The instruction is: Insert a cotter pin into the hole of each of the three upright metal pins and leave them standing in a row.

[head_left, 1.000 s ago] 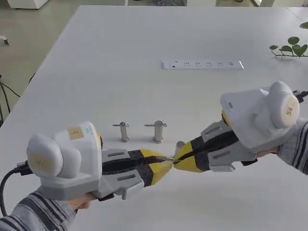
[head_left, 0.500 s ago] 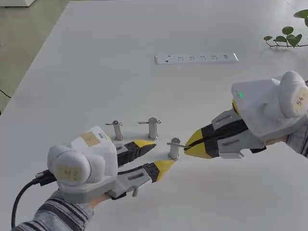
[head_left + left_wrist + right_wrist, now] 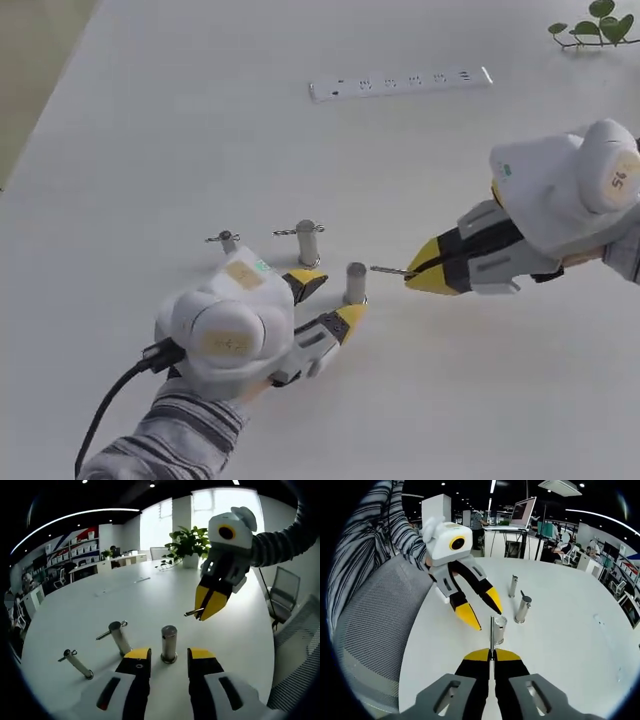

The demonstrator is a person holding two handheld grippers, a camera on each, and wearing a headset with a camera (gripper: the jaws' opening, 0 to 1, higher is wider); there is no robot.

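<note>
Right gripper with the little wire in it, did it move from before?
Yes. In the head view the right gripper has backed away to the right from the bare metal pin; the cotter pin it holds now stops short of it.

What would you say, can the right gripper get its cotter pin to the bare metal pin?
Probably yes: the right gripper holds the cotter pin aimed at the bare metal pin, with open table between; the left gripper sits open around it, not blocking.

three pins [image 3: 308, 245] in row on table [image 3: 180, 130]; power strip [image 3: 400, 82] behind, plant [image 3: 595, 25] far right.
</note>
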